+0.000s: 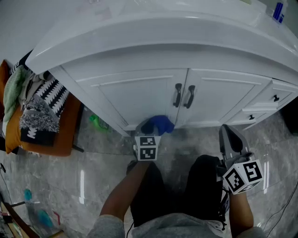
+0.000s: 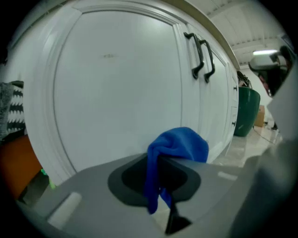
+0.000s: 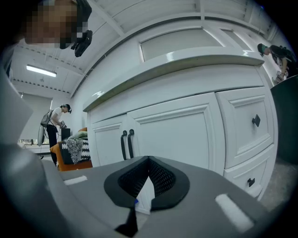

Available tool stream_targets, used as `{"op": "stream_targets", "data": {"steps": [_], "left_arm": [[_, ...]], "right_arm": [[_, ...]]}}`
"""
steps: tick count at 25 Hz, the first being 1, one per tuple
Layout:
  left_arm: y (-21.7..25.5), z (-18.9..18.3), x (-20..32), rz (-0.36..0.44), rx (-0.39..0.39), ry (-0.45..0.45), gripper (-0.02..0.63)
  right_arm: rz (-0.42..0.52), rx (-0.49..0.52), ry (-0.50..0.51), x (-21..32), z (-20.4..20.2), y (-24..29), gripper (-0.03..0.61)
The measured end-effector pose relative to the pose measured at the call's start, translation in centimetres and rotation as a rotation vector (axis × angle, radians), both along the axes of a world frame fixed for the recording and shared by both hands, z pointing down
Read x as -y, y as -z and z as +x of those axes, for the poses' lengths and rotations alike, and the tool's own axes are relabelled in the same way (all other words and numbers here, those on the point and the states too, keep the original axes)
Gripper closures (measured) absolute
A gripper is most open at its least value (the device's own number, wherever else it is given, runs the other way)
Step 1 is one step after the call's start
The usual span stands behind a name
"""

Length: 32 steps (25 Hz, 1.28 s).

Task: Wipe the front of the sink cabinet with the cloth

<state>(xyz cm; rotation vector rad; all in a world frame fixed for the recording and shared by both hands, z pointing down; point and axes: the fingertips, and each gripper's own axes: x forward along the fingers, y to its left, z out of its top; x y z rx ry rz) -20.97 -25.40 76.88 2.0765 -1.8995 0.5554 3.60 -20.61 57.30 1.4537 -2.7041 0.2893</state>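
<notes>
Nothing readable in this one, honestly. Closest you get is the black-and-white square patterns on the left marker cube [image 1: 147,148] and the right marker cube [image 1: 243,175], but there are no letters or digits in them. The blue item [image 1: 278,11] up on the countertop is too small to show any print.

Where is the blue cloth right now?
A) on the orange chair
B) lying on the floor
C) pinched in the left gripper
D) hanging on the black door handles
C: in the left gripper view the blue cloth is clamped between the jaws of the left gripper, low down in front of the white cabinet door.
</notes>
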Motion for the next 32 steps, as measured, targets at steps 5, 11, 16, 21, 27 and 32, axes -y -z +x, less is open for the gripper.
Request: {"op": "stream_targets", "data": {"steps": [5,11,16,21,27,32], "left_arm": [[0.2,-3.0,-0.8,0.008,-0.037,0.05,0.552],[0.4,-8.4,-2.2,0.017,-0.099,0.198,0.552],[-0.7,-13.1,-3.8,-0.002,-0.105,0.285,0.555],[0.3,-14.5,-3.3,0.017,-0.091,0.317,0.555],[4.4,-13.2,-3.8,0.063,-0.08,0.3,0.555],[11.7,-12.7,-3.8,0.175,-0.047,0.269,0.555]], "right_arm": [[0.005,-0.004,0.019,0.0,-1.1,0.0,0.578],[0.004,-0.005,0.027,0.2,-1.5,0.2,0.578],[-0.006,-0.012,0.024,0.0,-1.8,-0.4,0.578],[0.022,-0.043,0.045,0.9,-2.2,0.2,0.578],[0.034,-0.074,-0.017,0.4,1.7,1.4,0.578],[0.039,-0.079,-0.026,0.3,2.5,1.6,0.578]]}}
